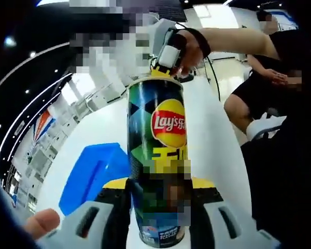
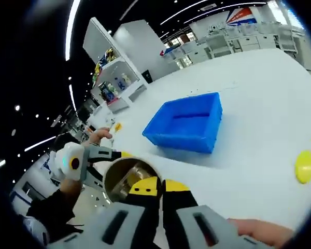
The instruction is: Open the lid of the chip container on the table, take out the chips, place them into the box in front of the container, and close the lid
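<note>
Left gripper view, left to right: blue box [image 1: 96, 174] on the white table [image 1: 212, 140], rectangular, smooth plastic look. Chip container [image 1: 156, 155] dead centre: tall cylindrical can, dark green/black print, red-and-yellow "Lay's" logo with one Chinese character beside it; yellow text lower down is blurred, unreadable. Long axis runs up the view, bottom end toward the camera. Left gripper [image 1: 158, 199] is clamped on the can's lower body, yellow-tipped jaws on either side. Right gripper [image 1: 168, 65] sits at the can's top rim, held by a hand [image 1: 189, 49]

Right gripper view: left gripper [image 2: 90, 155] grips the can [image 2: 127, 179], mouth open to the camera, foil-shiny inside, chips visible. Right gripper [image 2: 155, 187] jaws pressed together at the rim; can't tell if anything is pinched. Box [image 2: 186, 122] open-topped, beyond the can. Round yellow lid [image 2: 304, 166] lies flat on the table far right, well apart from the can
</note>
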{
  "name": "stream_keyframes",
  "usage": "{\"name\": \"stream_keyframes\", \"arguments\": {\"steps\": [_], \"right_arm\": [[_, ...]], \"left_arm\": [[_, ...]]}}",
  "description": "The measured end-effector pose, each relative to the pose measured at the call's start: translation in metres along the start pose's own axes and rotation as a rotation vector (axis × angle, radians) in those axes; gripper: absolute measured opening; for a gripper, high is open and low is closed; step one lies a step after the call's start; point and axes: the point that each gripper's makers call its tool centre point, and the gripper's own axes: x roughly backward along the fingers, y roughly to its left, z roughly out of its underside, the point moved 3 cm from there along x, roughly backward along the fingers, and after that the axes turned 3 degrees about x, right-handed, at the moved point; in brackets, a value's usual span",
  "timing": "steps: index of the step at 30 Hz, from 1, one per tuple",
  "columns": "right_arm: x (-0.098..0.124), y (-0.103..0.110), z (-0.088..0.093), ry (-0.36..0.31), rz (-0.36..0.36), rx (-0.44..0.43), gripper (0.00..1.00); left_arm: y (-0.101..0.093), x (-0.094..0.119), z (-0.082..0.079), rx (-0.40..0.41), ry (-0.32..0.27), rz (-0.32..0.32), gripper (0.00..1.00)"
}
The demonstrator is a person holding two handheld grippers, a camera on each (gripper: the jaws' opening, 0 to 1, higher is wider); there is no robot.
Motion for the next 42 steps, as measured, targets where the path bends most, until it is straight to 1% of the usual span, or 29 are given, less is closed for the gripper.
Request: {"name": "stream_keyframes", "arguments": {"steps": [2, 3, 4, 5, 10, 11, 14, 16, 17, 19, 20, 22, 24, 27, 29, 30, 32, 35, 37, 39, 41, 42], "right_arm": [[-0.004, -0.004, 0.004, -0.024, -0.024, -0.019, 0.00], [-0.007, -0.001, 0.016, -0.026, -0.032, -0.027, 0.00], [-0.009, -0.002, 0.020, -0.029, -0.039, -0.033, 0.00], [-0.012, -0.002, 0.024, -0.046, -0.054, -0.038, 0.00], [-0.026, -0.009, 0.045, -0.055, -0.089, -0.080, 0.00], [-0.029, -0.010, 0.049, -0.053, -0.097, -0.083, 0.00], [-0.038, -0.012, 0.057, -0.056, -0.112, -0.089, 0.00], [-0.044, -0.014, 0.063, -0.054, -0.124, -0.087, 0.00], [-0.047, -0.014, 0.063, -0.061, -0.133, -0.080, 0.00], [-0.053, -0.019, 0.066, -0.048, -0.133, -0.095, 0.00], [-0.057, -0.021, 0.069, -0.034, -0.122, -0.090, 0.00], [-0.064, -0.024, 0.074, -0.005, -0.099, -0.062, 0.01], [-0.068, -0.025, 0.079, 0.014, -0.088, -0.041, 0.01], [-0.073, -0.029, 0.085, 0.035, -0.075, -0.039, 0.01], [-0.075, -0.032, 0.089, 0.050, -0.064, -0.042, 0.01], [-0.073, -0.032, 0.088, 0.035, -0.070, -0.051, 0.01], [-0.073, -0.032, 0.087, 0.038, -0.076, -0.072, 0.01], [-0.073, -0.034, 0.085, 0.029, -0.069, -0.067, 0.02], [-0.070, -0.036, 0.085, 0.027, -0.071, -0.065, 0.02], [-0.062, -0.037, 0.079, -0.015, -0.099, -0.097, 0.02], [-0.055, -0.043, 0.069, -0.047, -0.134, -0.146, 0.03], [-0.049, -0.041, 0.067, -0.055, -0.179, -0.174, 0.03]], "left_arm": [[0.000, 0.001, 0.005, -0.010, 0.026, 0.011, 0.43], [-0.001, 0.002, 0.007, -0.017, 0.042, 0.016, 0.43], [0.001, 0.002, 0.010, -0.027, 0.058, 0.020, 0.43], [0.001, 0.002, 0.013, -0.045, 0.078, 0.017, 0.43], [-0.007, 0.001, 0.023, -0.107, 0.155, 0.024, 0.43], [-0.004, 0.003, 0.025, -0.113, 0.171, 0.026, 0.43], [-0.004, 0.003, 0.034, -0.156, 0.213, 0.021, 0.43], [-0.005, 0.003, 0.038, -0.166, 0.228, 0.017, 0.43], [-0.004, 0.003, 0.040, -0.168, 0.235, 0.014, 0.43], [-0.005, 0.002, 0.043, -0.178, 0.250, 0.015, 0.43], [-0.007, 0.001, 0.046, -0.188, 0.268, 0.016, 0.43], [-0.008, 0.001, 0.050, -0.210, 0.305, 0.016, 0.43], [-0.009, 0.000, 0.055, -0.253, 0.346, 0.013, 0.43], [-0.011, -0.003, 0.060, -0.273, 0.365, 0.016, 0.43], [-0.012, -0.004, 0.062, -0.281, 0.367, 0.020, 0.43], [-0.010, -0.004, 0.062, -0.290, 0.374, 0.007, 0.43], [-0.009, -0.003, 0.062, -0.289, 0.376, 0.007, 0.43], [-0.008, -0.005, 0.062, -0.298, 0.378, -0.005, 0.43], [-0.007, -0.005, 0.063, -0.297, 0.381, -0.008, 0.43], [-0.006, -0.005, 0.063, -0.294, 0.379, -0.009, 0.43], [-0.005, -0.005, 0.063, -0.291, 0.377, -0.010, 0.43], [-0.005, -0.005, 0.063, -0.291, 0.377, -0.011, 0.43]]}}
